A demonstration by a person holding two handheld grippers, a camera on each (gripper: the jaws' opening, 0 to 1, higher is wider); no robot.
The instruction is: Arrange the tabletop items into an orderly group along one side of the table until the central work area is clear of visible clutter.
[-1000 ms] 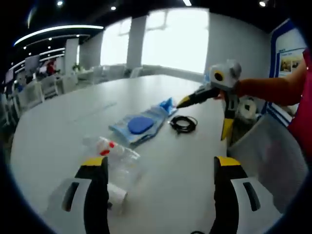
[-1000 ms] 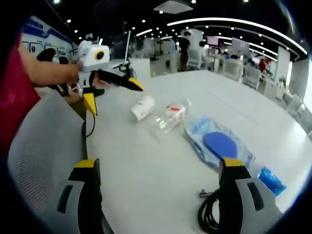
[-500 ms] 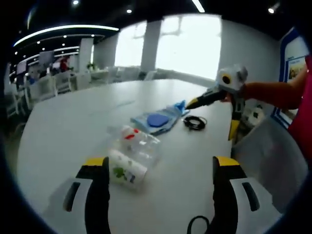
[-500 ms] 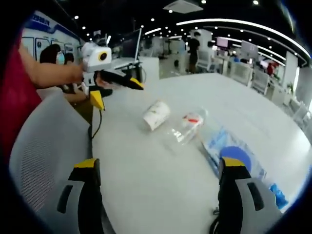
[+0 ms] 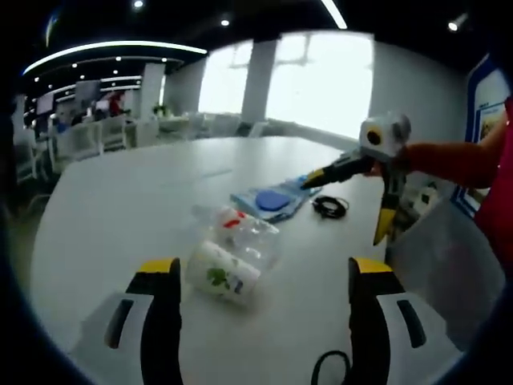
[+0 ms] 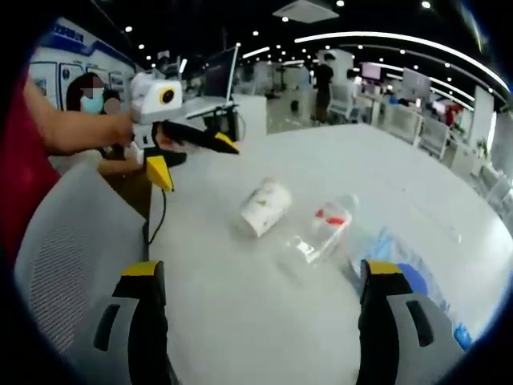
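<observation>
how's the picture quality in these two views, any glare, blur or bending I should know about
Left gripper view: the windows are blown out white, and the table edge bows from the fisheye lens. Right gripper view: ceiling light strips curve, the paper cup reads fairly clear, and the clear bottle looks soft and hard to outline.

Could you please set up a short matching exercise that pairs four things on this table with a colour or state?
Things:
1. paper cup
2. plastic bottle
3. cable
4. pouch

Descriptions:
A. black, coiled
B. blue and clear, lying flat
C. white with a green print, on its side
D. clear with a red label, on its side

Pairs: 1-C, 2-D, 3-A, 4-B
</observation>
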